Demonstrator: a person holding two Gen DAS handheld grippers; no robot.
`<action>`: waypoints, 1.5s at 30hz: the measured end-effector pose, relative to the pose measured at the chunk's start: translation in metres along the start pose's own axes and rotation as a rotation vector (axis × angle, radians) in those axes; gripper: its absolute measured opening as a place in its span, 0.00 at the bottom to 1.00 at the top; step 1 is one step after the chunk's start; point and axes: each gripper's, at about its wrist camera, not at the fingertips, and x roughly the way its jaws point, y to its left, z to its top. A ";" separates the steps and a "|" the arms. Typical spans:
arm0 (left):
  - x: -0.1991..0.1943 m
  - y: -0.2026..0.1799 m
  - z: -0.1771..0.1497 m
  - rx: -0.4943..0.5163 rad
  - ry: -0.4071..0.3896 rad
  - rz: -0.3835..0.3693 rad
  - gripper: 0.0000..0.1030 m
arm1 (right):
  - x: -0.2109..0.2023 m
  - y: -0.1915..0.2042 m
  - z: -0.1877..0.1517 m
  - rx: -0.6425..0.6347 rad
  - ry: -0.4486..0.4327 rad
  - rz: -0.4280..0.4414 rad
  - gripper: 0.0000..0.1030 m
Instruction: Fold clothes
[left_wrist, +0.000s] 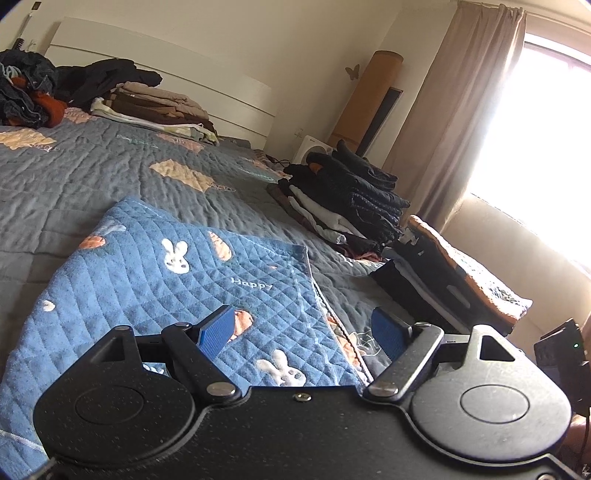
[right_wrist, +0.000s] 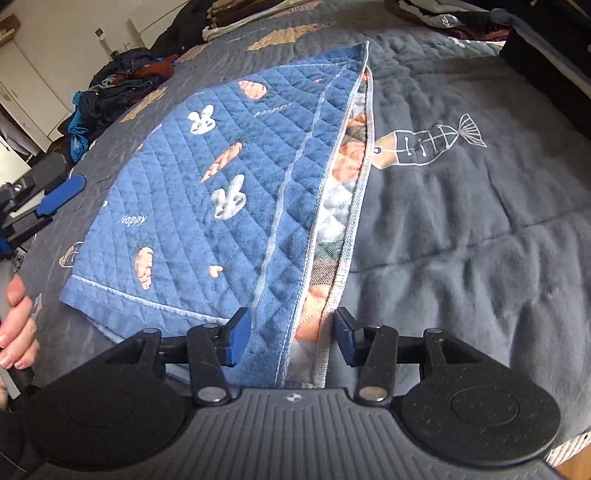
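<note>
My right hand-held gripper (right_wrist: 291, 341) is spread wide, its blue fingers either side of the near corner of the folded blue quilted cloth (right_wrist: 207, 206) with rabbits and carrots, not pinching it. The cloth lies flat on the grey bedspread (right_wrist: 461, 229). My left hand-held gripper (left_wrist: 303, 328) is also wide apart, empty, above the cloth's (left_wrist: 155, 280) near edge.

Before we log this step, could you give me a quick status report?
Left gripper open, empty. Right gripper open, straddling folded edge of blue quilted cloth. Nothing in the way.
</note>
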 end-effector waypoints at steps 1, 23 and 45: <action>0.000 0.001 0.000 -0.004 -0.002 -0.001 0.77 | -0.003 0.001 -0.001 -0.001 -0.009 0.004 0.47; -0.001 0.007 0.006 -0.047 -0.015 -0.006 0.78 | -0.011 0.018 -0.001 -0.052 -0.016 0.056 0.05; -0.012 0.022 0.014 -0.026 -0.021 0.071 0.80 | -0.053 -0.002 0.000 0.060 -0.125 -0.106 0.17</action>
